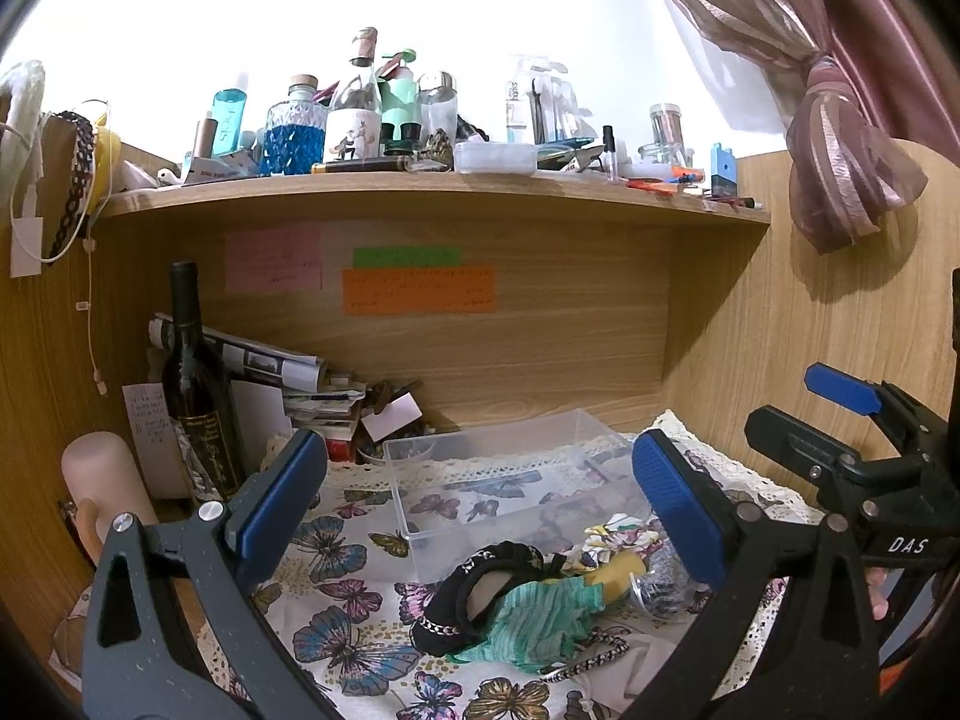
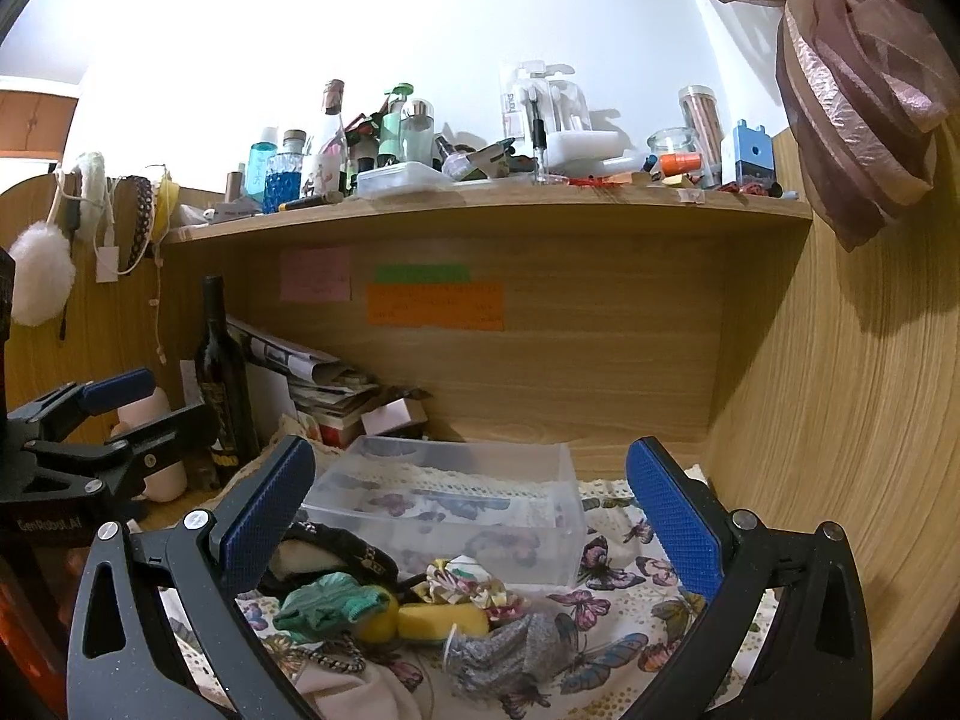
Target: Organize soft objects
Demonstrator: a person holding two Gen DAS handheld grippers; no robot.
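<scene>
A heap of soft things lies on the butterfly cloth (image 1: 336, 600) in front of a clear plastic box (image 1: 504, 480). It holds a black chain-trimmed item (image 1: 474, 576), a teal cloth (image 1: 540, 618), a yellow sponge (image 2: 441, 618), a floral scrunchie (image 2: 468, 585) and a grey mesh scrunchie (image 2: 510, 648). The box (image 2: 456, 498) looks empty. My left gripper (image 1: 480, 510) is open above the heap. My right gripper (image 2: 468, 516) is open and empty, just before the box and above the heap. The right gripper also shows at the right of the left wrist view (image 1: 804, 396).
A dark wine bottle (image 1: 195, 384) and stacked papers (image 1: 288, 372) stand at the back left. A pink cylinder (image 1: 102, 480) stands at the left. The shelf (image 1: 420, 192) overhead is crowded with bottles. A wooden wall and tied curtain (image 2: 852, 90) close the right side.
</scene>
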